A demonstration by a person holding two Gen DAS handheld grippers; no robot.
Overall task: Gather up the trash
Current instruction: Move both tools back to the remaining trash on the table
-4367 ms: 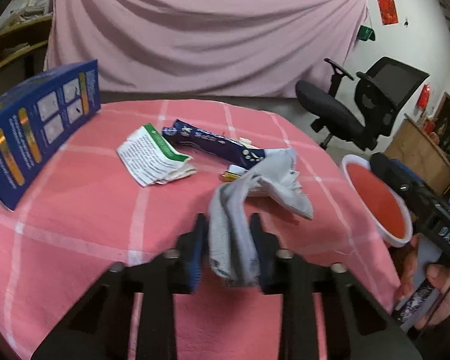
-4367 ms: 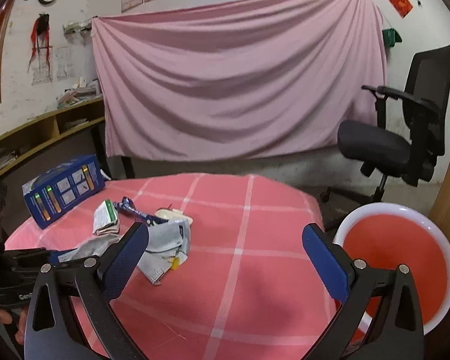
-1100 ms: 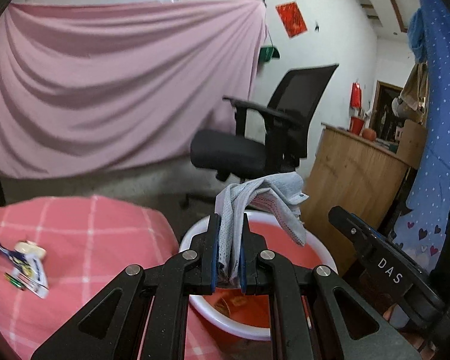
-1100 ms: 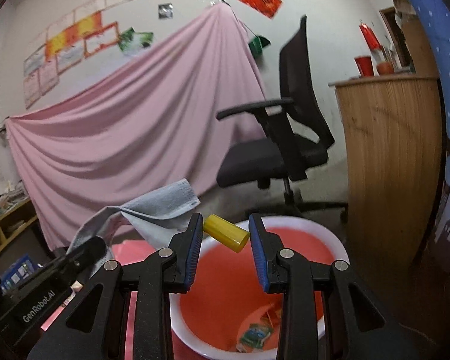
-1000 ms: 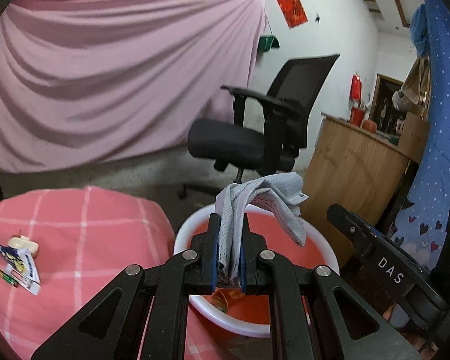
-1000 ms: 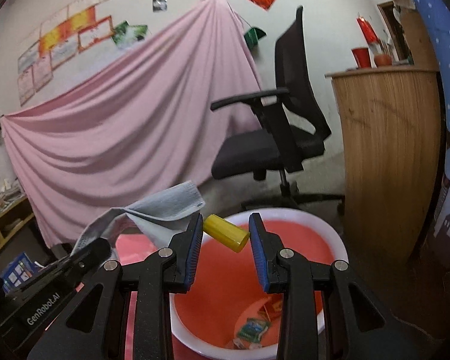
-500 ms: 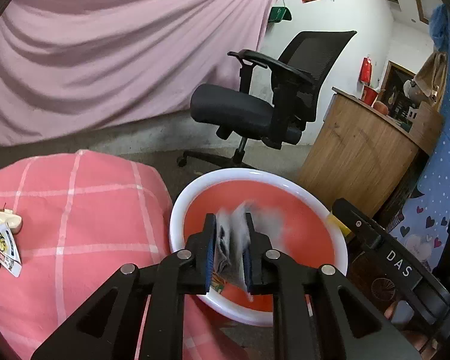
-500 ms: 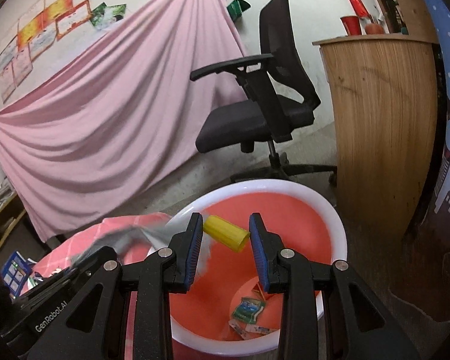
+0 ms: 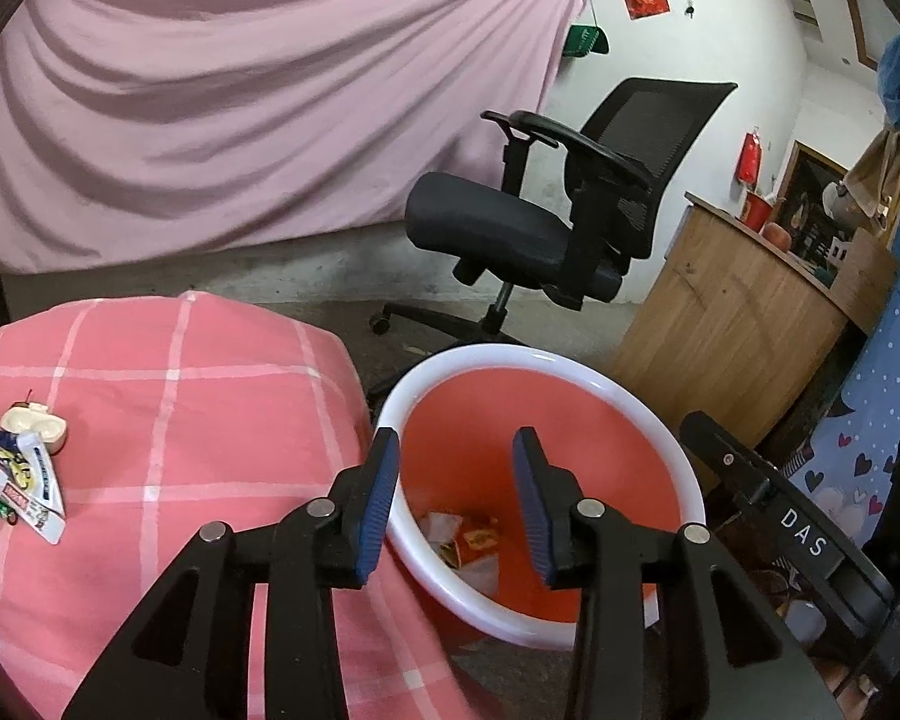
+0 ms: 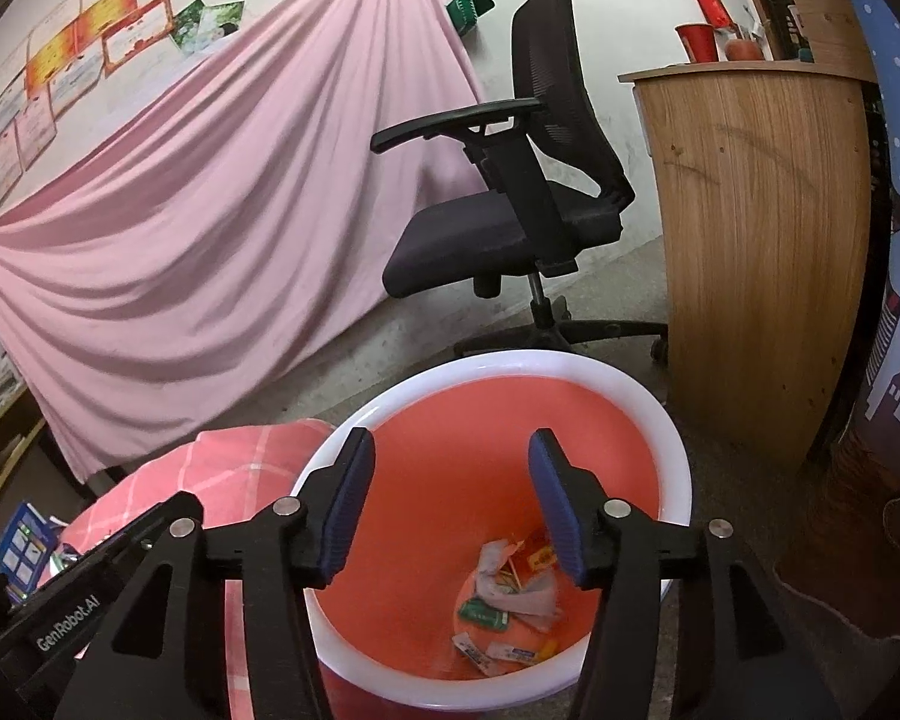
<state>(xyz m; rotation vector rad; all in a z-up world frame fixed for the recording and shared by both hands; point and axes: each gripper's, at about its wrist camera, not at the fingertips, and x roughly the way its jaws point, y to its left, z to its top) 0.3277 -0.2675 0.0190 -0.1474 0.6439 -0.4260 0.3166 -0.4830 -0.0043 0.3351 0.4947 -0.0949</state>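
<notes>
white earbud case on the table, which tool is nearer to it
Left. The left tool hangs over the bin's table-side rim, with the earbud case off to its left on the pink cloth. The right tool hangs over the bin on its far side from the table.

I see open air over the bin point(image 9: 621, 399) mouth, so either gripper can drop straight in. The table point(image 9: 168, 372) edge presses close on its left, the wooden counter point(image 10: 762, 252) crowds the right, and the office chair point(image 9: 546, 228) blocks the floor behind it.
</notes>
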